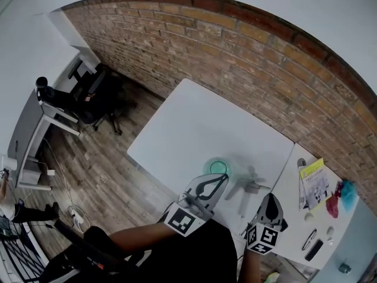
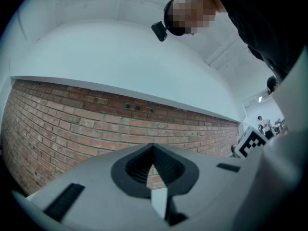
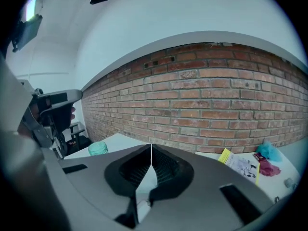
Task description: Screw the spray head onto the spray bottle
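- both sets of jaws are shut on nothing and should be opened first.
- left gripper (image 1: 219,180): to be closed round the spray bottle (image 1: 218,167), upright on the table (image 1: 194,122) just ahead.
- the spray head (image 1: 250,188), lying beside it, is best taken by the right gripper (image 1: 271,199).

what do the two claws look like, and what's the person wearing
The left claw and right claw match: pale grey moulded bodies, black ribbed pads framing a spade-shaped opening, and dark rectangular slots on either side. Each carries a white cube printed with black square markers, left and right. The person wears a black top. No cables show.
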`<state>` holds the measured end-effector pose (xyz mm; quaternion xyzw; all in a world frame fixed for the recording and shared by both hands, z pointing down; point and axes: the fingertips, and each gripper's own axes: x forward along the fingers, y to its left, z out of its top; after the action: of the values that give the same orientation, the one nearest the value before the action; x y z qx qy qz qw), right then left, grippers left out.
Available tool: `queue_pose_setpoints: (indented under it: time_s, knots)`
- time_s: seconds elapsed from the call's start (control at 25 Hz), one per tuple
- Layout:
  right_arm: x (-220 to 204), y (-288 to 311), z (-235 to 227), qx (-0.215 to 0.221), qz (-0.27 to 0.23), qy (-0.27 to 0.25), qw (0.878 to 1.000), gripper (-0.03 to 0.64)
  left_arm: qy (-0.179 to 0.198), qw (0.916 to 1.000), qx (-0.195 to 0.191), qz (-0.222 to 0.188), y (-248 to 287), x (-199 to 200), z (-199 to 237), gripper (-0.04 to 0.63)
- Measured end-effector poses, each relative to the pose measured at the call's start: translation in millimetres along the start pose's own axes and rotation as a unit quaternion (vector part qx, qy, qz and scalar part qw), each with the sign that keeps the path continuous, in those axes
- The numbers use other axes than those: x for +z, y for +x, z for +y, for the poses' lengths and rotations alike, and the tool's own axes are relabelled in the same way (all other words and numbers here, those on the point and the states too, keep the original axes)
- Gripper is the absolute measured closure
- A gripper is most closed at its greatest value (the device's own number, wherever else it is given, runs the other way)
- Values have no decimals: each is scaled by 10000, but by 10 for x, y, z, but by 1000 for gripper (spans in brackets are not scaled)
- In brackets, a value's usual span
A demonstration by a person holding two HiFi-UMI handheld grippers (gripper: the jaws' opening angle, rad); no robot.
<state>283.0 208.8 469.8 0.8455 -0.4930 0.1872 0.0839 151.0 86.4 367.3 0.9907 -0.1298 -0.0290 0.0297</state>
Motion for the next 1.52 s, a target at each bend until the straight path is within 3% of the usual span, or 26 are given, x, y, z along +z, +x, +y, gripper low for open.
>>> queue_pose_setpoints:
  time_s: [0.32, 0.76, 0.88, 1.04, 1.52]
  knots:
    - [-333, 402, 78, -75, 612, -454, 9971, 607, -167, 9998, 82, 43, 32, -29, 325, 594]
    - [-814, 807, 67, 143, 1537, -361, 9874, 604, -271, 9990, 312, -155, 155, 23, 587, 594]
    - [-913, 905, 37, 154, 1716, -284, 9846, 599, -264, 9990, 356, -81, 165, -5, 599, 594]
    - [-1077, 1042, 29, 267, 2041, -144, 9785, 530, -303, 9984, 477, 8, 162, -39, 645, 594]
    - [-1585, 1302, -49, 364, 2795, 126, 9594, 513, -254, 9965, 792, 117, 140, -110, 755, 594]
